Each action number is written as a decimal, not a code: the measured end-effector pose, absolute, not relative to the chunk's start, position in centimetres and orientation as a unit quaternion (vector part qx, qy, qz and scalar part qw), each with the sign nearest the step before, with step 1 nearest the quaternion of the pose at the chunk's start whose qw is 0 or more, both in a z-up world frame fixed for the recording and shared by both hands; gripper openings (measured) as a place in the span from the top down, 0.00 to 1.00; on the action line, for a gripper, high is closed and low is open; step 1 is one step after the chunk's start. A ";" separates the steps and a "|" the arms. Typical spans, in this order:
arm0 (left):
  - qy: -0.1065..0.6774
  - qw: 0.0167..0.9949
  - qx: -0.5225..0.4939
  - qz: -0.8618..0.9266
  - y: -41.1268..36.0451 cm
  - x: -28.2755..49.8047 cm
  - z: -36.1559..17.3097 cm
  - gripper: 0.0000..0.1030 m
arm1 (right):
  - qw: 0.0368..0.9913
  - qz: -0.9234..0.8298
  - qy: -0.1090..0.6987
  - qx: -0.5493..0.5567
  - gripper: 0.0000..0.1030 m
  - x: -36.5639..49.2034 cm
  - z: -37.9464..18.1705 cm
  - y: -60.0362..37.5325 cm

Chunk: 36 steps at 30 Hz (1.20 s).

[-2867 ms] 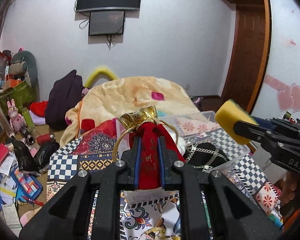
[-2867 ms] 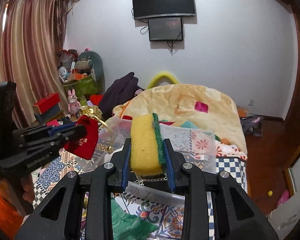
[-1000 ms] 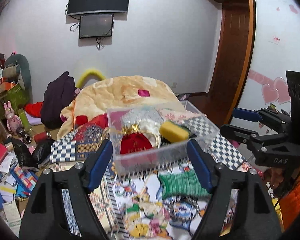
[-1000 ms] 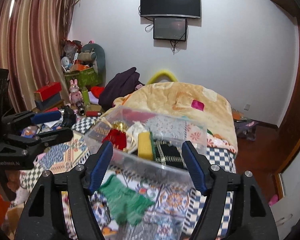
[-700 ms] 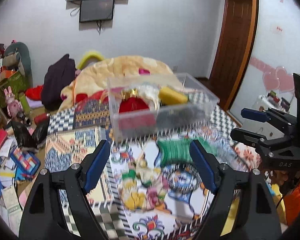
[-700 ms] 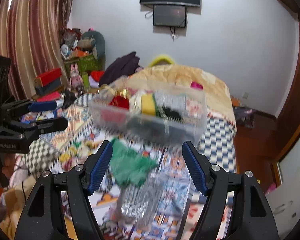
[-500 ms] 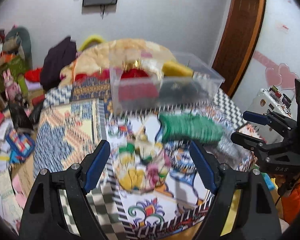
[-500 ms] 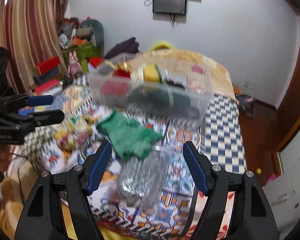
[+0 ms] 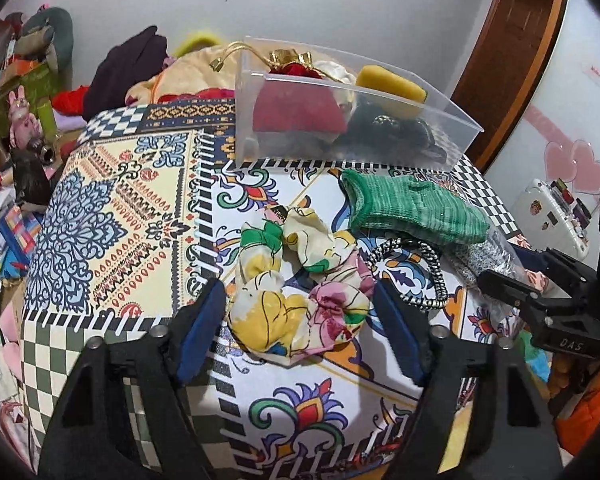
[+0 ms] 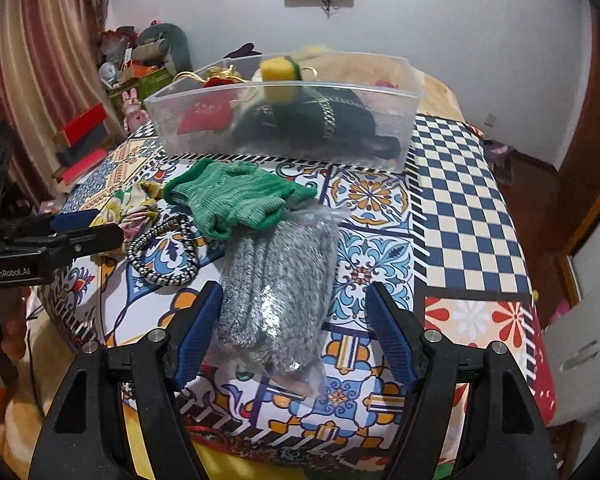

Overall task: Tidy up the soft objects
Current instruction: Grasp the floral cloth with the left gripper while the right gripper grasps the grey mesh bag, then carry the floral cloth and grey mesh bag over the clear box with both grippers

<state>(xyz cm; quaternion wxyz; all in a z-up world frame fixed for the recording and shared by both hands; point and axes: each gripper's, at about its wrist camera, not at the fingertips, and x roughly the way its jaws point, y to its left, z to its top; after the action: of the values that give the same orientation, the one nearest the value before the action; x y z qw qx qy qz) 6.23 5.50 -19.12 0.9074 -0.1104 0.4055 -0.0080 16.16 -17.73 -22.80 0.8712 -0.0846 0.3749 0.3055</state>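
While both grippers are spread wide and empty, the floral scrunchie is framed between the left gripper fingers, the bagged grey knit, lengthwise, by the right gripper.

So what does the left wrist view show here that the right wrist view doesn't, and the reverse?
Left wrist only: the whole floral scrunchie between the open left gripper, and pink hearts on the wardrobe door.

Right wrist only: the whole bagged grey knit between the open right gripper, plus the striped curtain.

Both: the clear bin, green knit, striped cord loop.
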 end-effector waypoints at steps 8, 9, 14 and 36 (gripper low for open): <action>0.401 0.910 -0.101 0.021 5.7 6.4 -19.2 0.74 | 0.873 0.308 0.370 -0.073 0.73 15.9 -22.3 -18.5; 0.402 0.910 -0.103 0.019 5.8 6.3 -19.2 0.77 | 0.874 0.307 0.368 -0.073 0.74 15.9 -22.2 -18.5; 0.399 0.912 -0.095 0.015 5.7 6.0 -18.7 0.82 | 0.883 0.295 0.359 -0.070 0.79 15.9 -21.3 -19.4; 0.276 0.959 -0.055 -0.010 4.0 7.4 -8.8 0.83 | 0.924 0.287 0.248 -0.047 0.79 17.1 -13.3 -20.5</action>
<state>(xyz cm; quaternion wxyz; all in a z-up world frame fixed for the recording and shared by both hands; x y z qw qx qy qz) 7.35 4.03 -8.76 0.9594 -0.0545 0.2765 -0.0101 17.13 -20.48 -13.25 0.9240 -0.0471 0.2483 0.2870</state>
